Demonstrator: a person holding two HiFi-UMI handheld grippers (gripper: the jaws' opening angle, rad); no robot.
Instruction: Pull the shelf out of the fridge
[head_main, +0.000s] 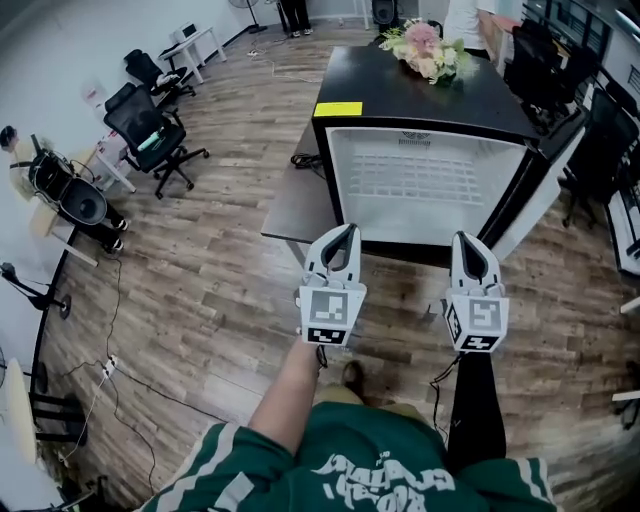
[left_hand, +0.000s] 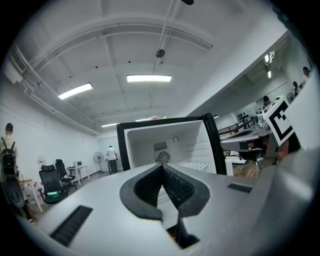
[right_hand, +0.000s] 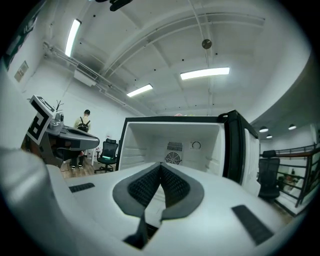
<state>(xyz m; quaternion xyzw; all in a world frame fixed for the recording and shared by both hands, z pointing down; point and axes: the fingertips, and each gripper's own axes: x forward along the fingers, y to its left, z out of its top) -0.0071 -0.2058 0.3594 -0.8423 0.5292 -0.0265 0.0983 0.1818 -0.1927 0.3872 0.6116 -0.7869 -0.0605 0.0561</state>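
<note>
While the wooden floor (head_main: 200, 290) spreads wide around it, the black-topped fridge (head_main: 400, 90) stands with its door open to the right. The white wire shelf (head_main: 415, 180) sits inside its pale cavity. Side by side before the opening and short of it, the left tongs (head_main: 345, 232) and the right tongs (head_main: 468, 240) are each clenched, pads pressed together on nothing. Pink flowers (head_main: 428, 48) and a yellow note (head_main: 338, 108) rest on the fridge top.

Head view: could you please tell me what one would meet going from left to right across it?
black office chair → left gripper → right gripper → fridge door, standing open. The fridge body spans both grippers, so it is left out.
</note>
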